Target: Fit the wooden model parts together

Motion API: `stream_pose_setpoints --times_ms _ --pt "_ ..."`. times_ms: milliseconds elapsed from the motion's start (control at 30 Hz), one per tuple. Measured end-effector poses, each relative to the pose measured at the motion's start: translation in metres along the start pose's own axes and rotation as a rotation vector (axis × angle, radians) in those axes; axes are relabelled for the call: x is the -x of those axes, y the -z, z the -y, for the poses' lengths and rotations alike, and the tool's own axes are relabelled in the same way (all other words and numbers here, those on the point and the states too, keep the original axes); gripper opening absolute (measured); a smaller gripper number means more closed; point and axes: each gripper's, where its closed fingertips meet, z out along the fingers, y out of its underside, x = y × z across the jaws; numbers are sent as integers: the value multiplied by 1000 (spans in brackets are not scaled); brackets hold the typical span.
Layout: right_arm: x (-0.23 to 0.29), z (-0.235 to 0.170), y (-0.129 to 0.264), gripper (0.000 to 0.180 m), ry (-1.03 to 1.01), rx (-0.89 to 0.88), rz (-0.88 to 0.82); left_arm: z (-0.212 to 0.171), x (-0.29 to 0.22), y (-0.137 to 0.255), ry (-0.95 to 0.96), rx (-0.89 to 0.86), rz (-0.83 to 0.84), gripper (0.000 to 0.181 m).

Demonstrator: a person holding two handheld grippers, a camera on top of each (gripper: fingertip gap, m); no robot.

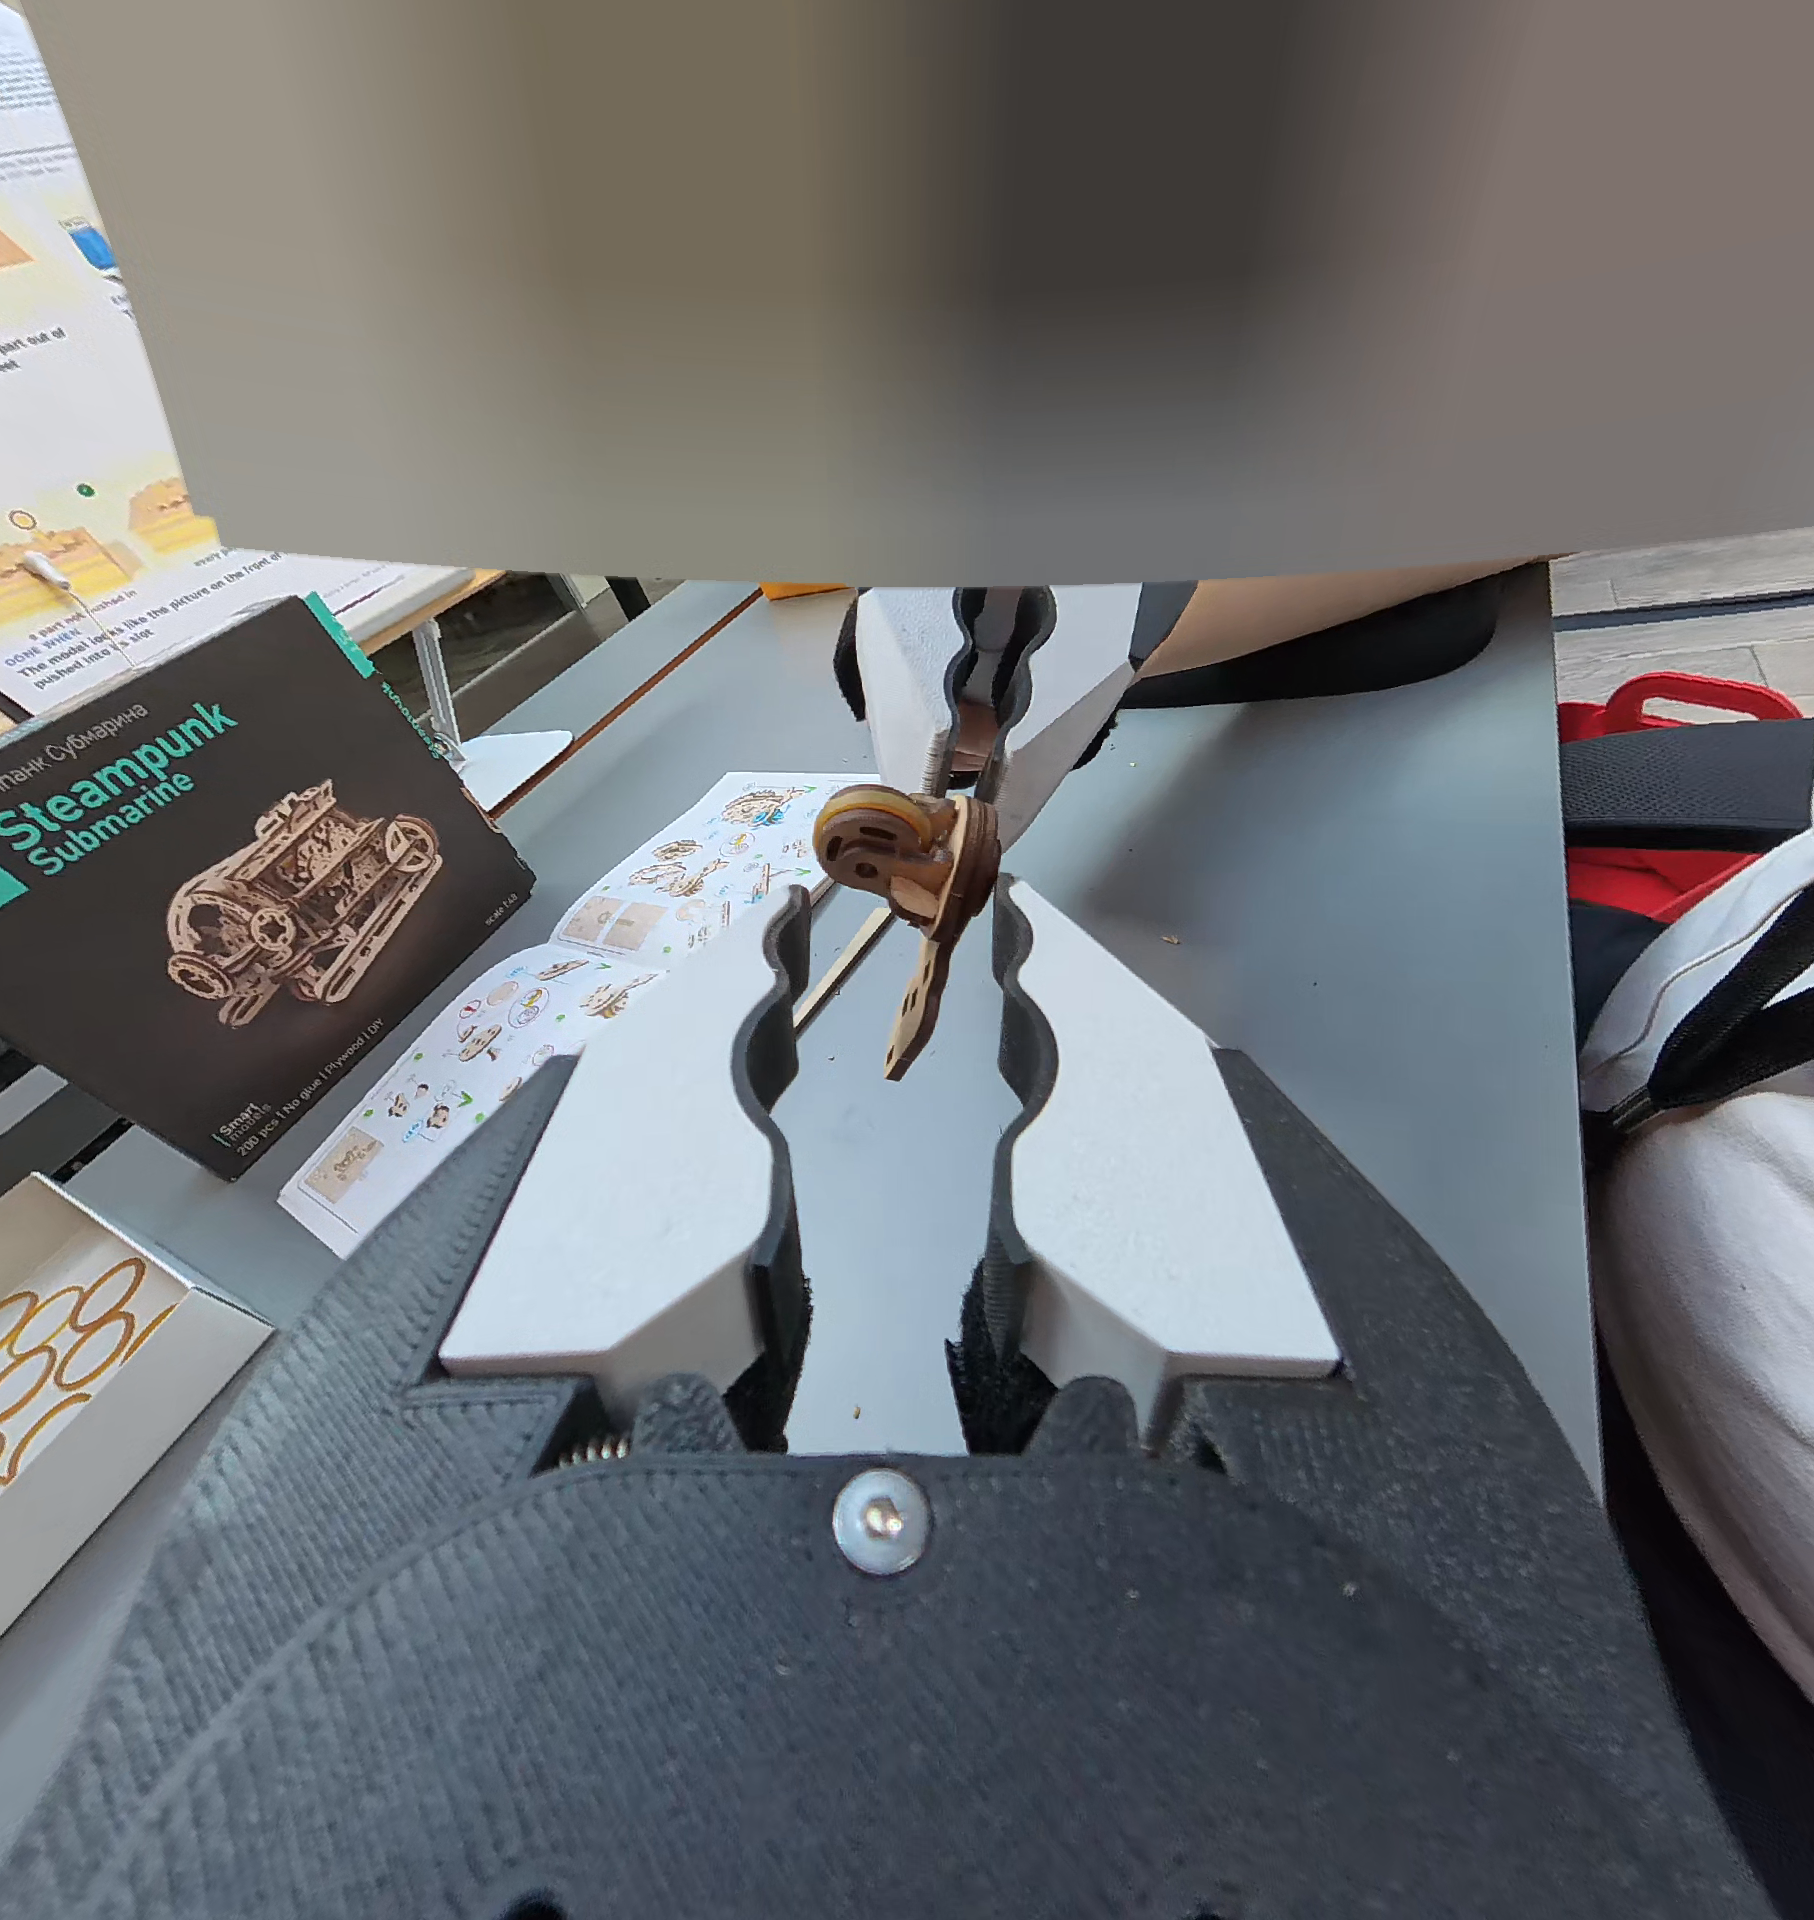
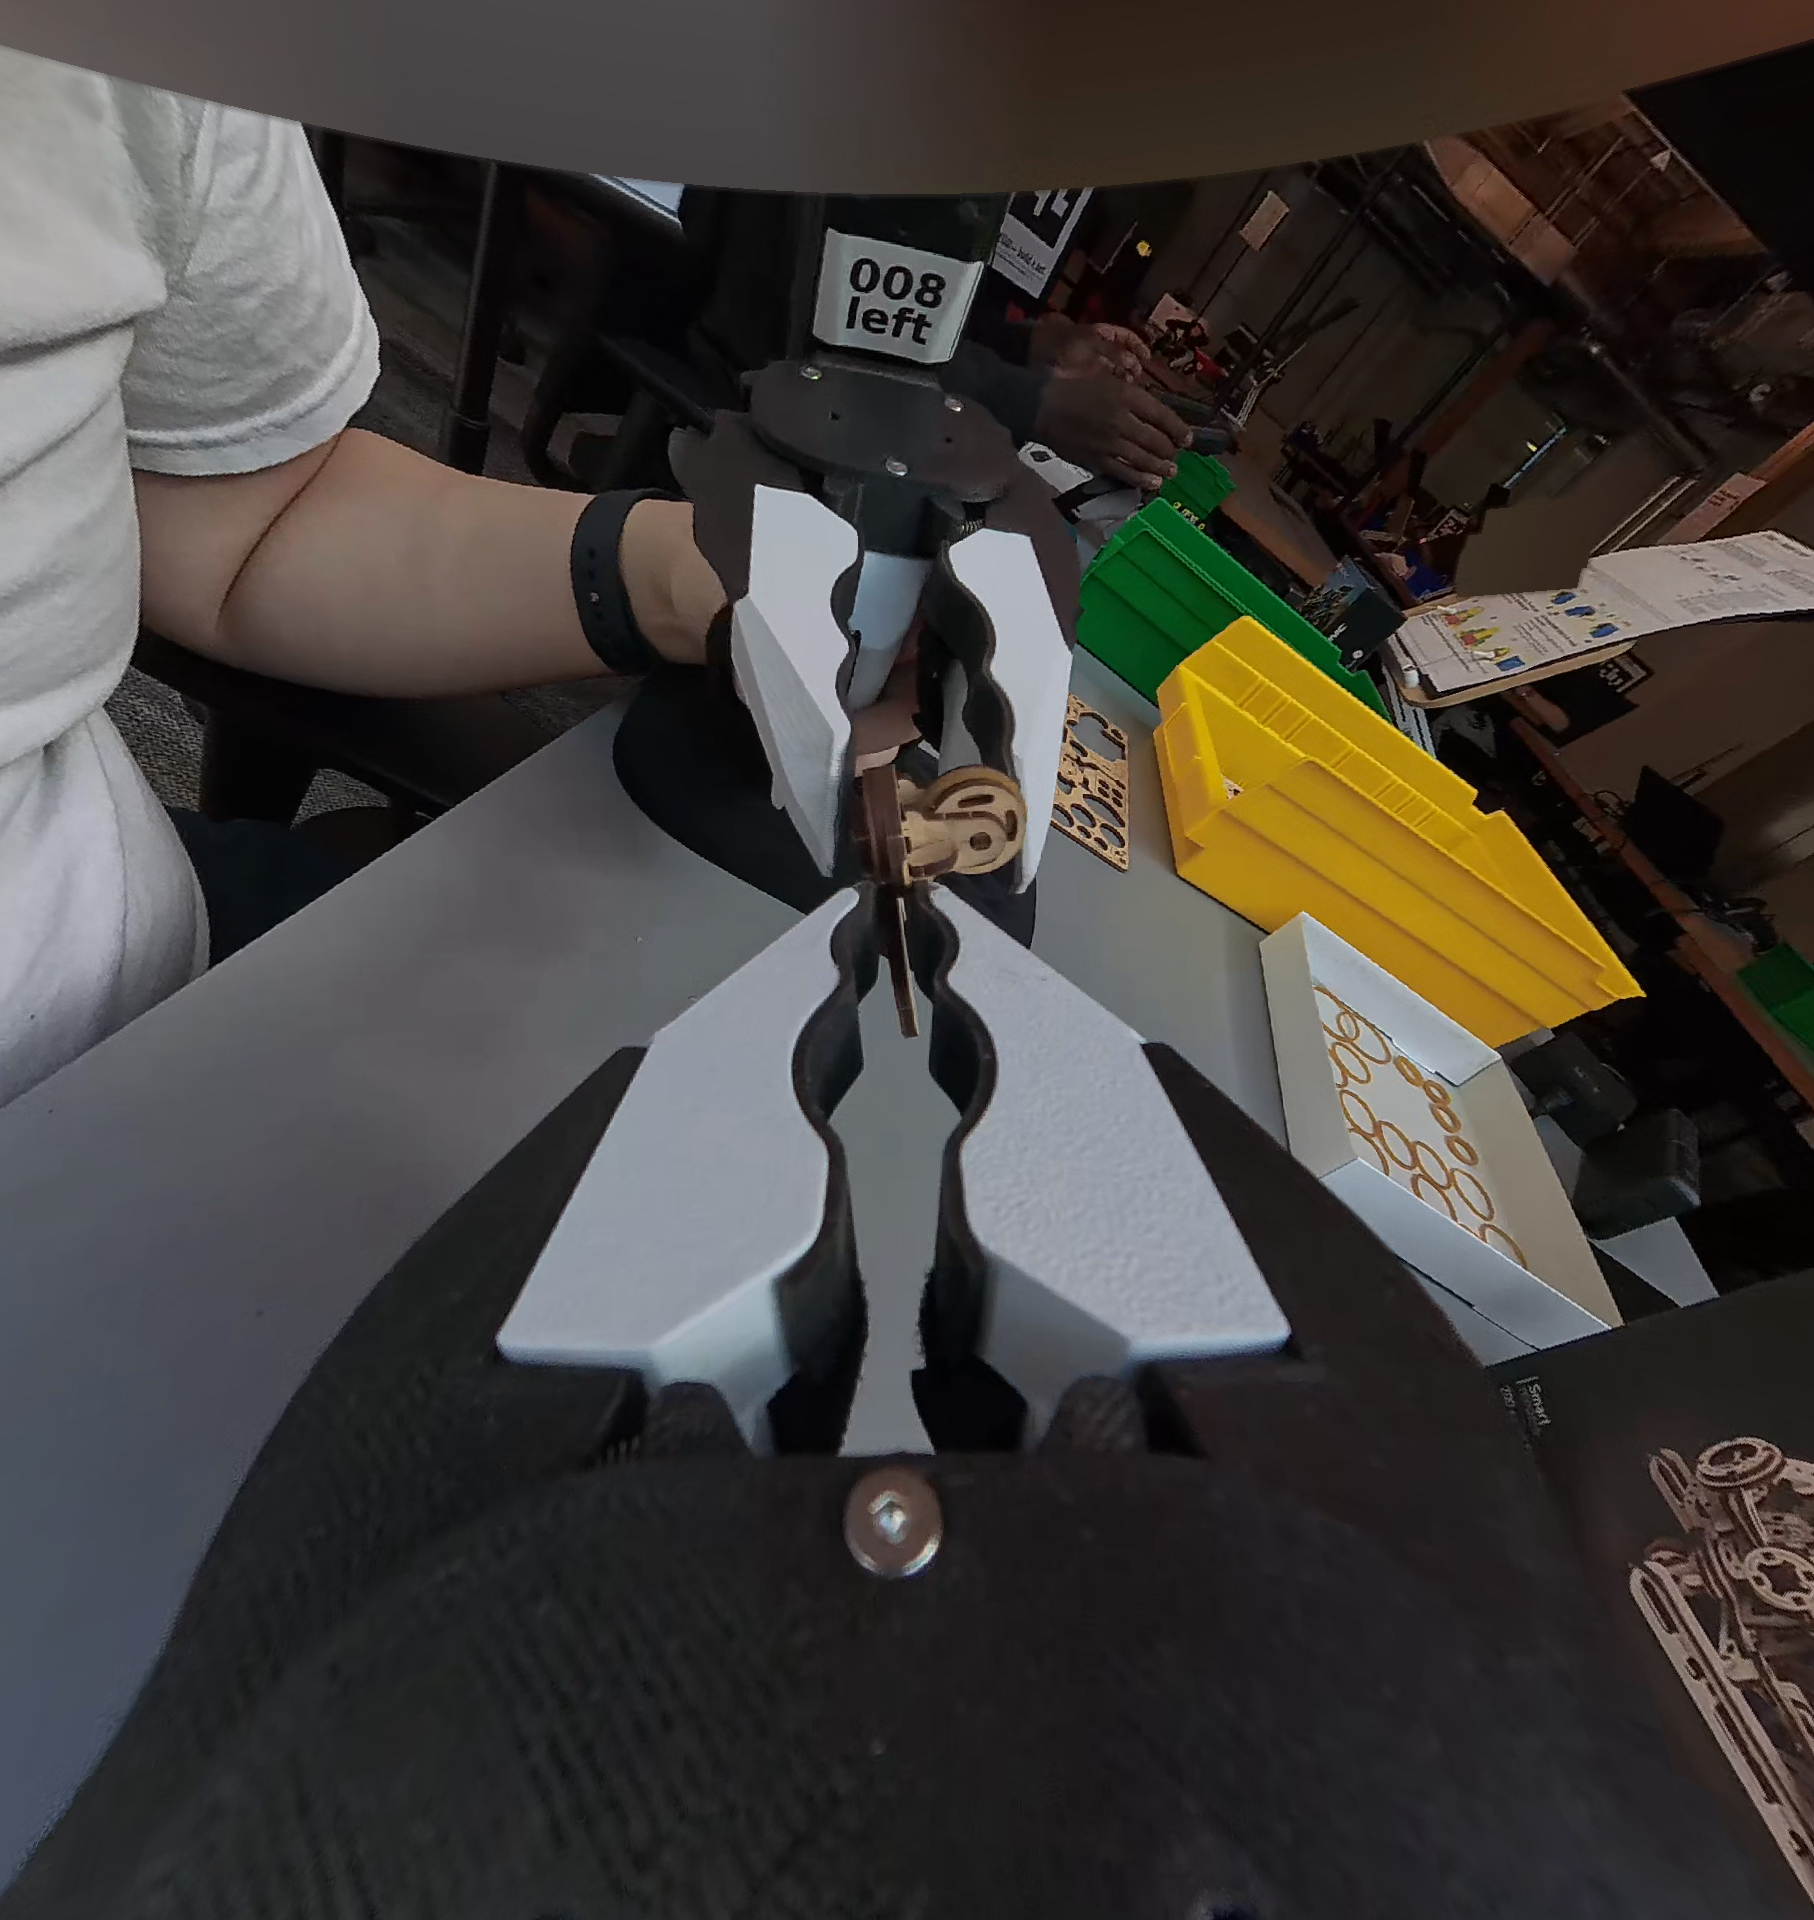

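A small wooden assembly [image 1: 903,862] hangs in the air over the grey table [image 1: 1298,935]. It is a pale wheel part on a dark round disc, with a flat holed strip [image 1: 918,997] hanging down. My right gripper [image 2: 890,909] is shut on the disc and strip [image 2: 903,977]. It also shows in the left wrist view [image 1: 970,790], coming from the far side. My left gripper [image 1: 901,899] is open, its tips on either side of the assembly without gripping it. In the right wrist view the left gripper [image 2: 924,862] straddles the wheel part [image 2: 970,821].
A dark kit box [image 1: 207,883] and an instruction sheet [image 1: 591,987] lie to the left. A white tray of rings [image 2: 1422,1132], a yellow bin [image 2: 1350,831], a green bin [image 2: 1173,582] and a cut plywood sheet [image 2: 1090,779] line the table's edge. A person's arm [image 2: 415,571] holds the left gripper. Both grippers' tips are close together, under 4 cm apart.
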Motion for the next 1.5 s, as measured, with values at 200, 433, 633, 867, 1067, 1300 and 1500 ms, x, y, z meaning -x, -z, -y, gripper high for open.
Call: stream_pose_setpoints --times_ms 200,433,633,867,1067,1300,1500 --pt "-2 -6 -2 5 43 34 -36 -7 -3 -3 -9 38 -14 21" --pt "-2 -11 -3 6 26 40 -27 -11 -2 -4 -57 72 2 17" --pt "-1 -19 -4 6 -9 56 -10 -19 0 -6 -110 136 32 17" --pt "0 -28 -7 6 -77 71 18 -26 0 -6 -123 211 49 17" --pt "-8 -27 -9 4 -457 31 76 -22 11 -3 -15 165 80 20" --pt "-19 -25 -5 4 -854 -76 165 -15 26 9 71 111 126 22" --pt "-16 -24 -8 3 -976 -98 218 -17 26 8 122 107 106 14"
